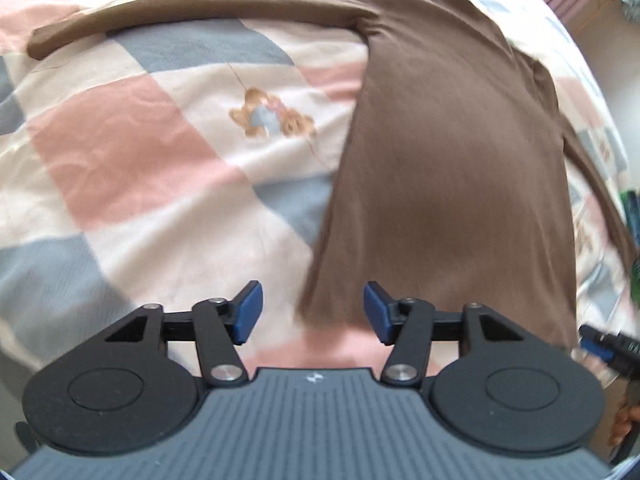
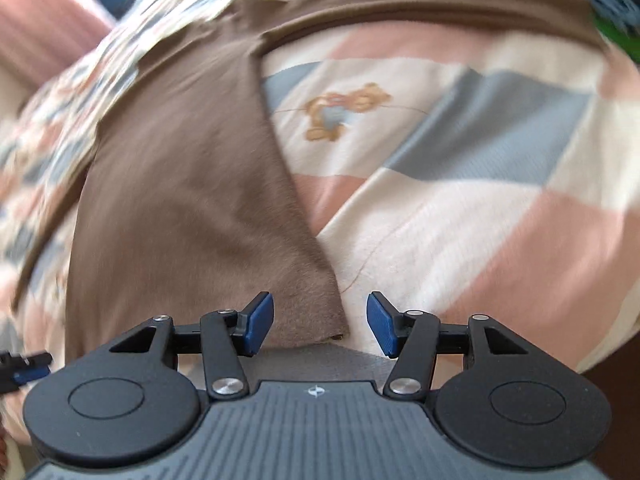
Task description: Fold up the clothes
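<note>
Brown long-sleeved shirt (image 1: 440, 160) spread flat on the checked bedspread (image 1: 120, 152), sleeves out sideways. Left gripper (image 1: 312, 312), jaws wide apart and empty, frames the shirt's near-left hem corner; right gripper (image 2: 320, 324), likewise spread and empty, frames the near-right corner. Risk: closing low would pinch the bedspread too.

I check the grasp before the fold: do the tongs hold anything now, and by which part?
Nothing is held. Left tongs and right tongs are open, each at a bottom corner of the brown shirt.
</note>
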The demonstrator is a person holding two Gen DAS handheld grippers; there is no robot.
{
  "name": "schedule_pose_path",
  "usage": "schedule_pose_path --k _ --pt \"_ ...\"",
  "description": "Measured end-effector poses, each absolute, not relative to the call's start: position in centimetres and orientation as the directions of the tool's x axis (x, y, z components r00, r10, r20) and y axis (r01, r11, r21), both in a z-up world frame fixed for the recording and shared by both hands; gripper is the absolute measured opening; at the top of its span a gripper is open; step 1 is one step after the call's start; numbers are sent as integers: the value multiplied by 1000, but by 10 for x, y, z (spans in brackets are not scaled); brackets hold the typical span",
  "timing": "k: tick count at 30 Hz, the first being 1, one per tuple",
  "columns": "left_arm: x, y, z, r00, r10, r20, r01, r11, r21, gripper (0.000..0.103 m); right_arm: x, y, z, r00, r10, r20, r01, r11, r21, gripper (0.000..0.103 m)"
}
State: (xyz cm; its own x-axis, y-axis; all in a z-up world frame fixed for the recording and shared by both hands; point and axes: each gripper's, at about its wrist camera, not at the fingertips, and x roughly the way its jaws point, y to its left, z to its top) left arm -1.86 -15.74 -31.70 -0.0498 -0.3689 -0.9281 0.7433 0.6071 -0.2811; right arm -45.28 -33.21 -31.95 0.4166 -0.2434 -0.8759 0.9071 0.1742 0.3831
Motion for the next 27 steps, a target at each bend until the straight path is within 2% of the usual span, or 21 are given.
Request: schedule_pose_path --k 3,5,6,7,8,13,16,22,24,25,26,27 --pt "-9 -174 -342 -117 -365 -923 738 590 -327 54 -455 -345 -344 432 -248 -867 902 115 417 59" --pt "-8 -183 -358 -157 -348 -924 738 581 -344 38 -451 -351 -354 432 -233 -871 902 82 425 59" --pt "-9 -185 -363 -160 -335 -929 744 578 -336 28 -450 -353 -355 433 -221 -874 901 63 430 50" --pt "-11 -186 -365 -174 -333 -927 749 566 -344 2 -449 -355 -355 444 -207 -872 894 44 445 11" --pt "-12 -185 -360 -188 -347 -919 754 549 -361 3 -450 -356 -352 457 -197 -867 887 27 461 4" --pt "-7 -147 -301 -166 -480 -862 791 457 -407 3 -471 -355 -323 481 -226 -847 874 45 484 2" --pt "-10 -136 -296 -141 -472 -870 812 447 -374 3 -475 -351 -322 457 -205 -866 889 77 451 2" --pt "-52 -161 -355 -37 -263 -964 864 476 -163 7 -447 -346 -350 283 -145 -948 952 162 260 4" --pt "-60 -161 -345 5 -260 -965 860 494 -129 9 -445 -345 -338 253 -172 -952 959 172 224 28" --pt "-63 -158 -339 16 -261 -965 853 507 -123 16 -445 -343 -331 237 -190 -953 962 183 203 46" --pt "-65 -153 -334 27 -250 -968 846 521 -111 23 -447 -339 -323 222 -211 -952 962 206 178 49" --pt "-67 -147 -330 45 -234 -971 843 531 -89 24 -451 -335 -316 211 -224 -951 960 232 159 49"
